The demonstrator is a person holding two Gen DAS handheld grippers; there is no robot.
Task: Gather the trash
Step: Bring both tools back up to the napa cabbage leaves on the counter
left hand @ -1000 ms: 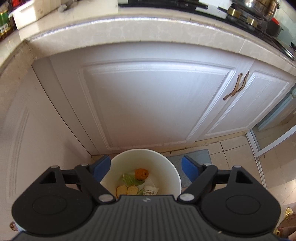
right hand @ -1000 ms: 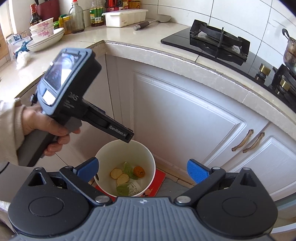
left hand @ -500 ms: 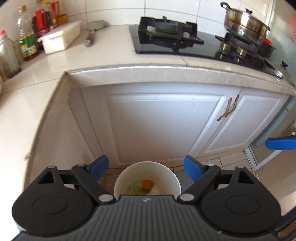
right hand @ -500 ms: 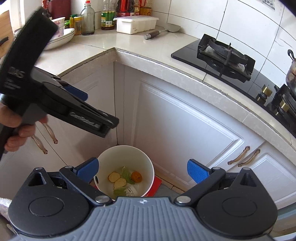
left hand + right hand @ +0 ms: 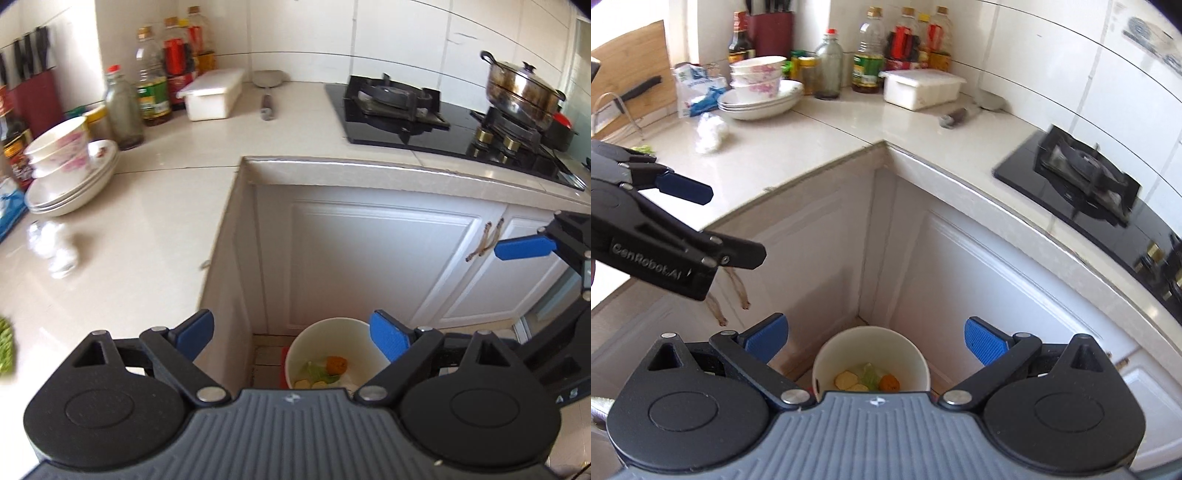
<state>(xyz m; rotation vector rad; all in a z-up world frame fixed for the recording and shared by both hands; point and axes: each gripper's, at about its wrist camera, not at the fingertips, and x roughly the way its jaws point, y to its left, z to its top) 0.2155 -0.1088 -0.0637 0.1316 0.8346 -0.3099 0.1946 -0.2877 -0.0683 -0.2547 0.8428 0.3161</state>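
Both grippers, left gripper (image 5: 291,338) and right gripper (image 5: 875,341), hang empty and wide apart above the bin (image 5: 870,363); next, probably fetching the crumpled tissue (image 5: 711,133) on the tabletop (image 5: 798,147).

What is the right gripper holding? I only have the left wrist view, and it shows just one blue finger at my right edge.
Observer: Nothing. The right gripper has its fingers wide apart and empty, aimed down at the round white plastic bin.
Operator: And the white blur on the counter?
Observer: It's a crumpled white tissue wad on the beige stone counter, near the stacked white plates.
Operator: What's further left, past those plates?
Observer: A wooden cutting board leaning upright, with a black-handled knife in front of it.
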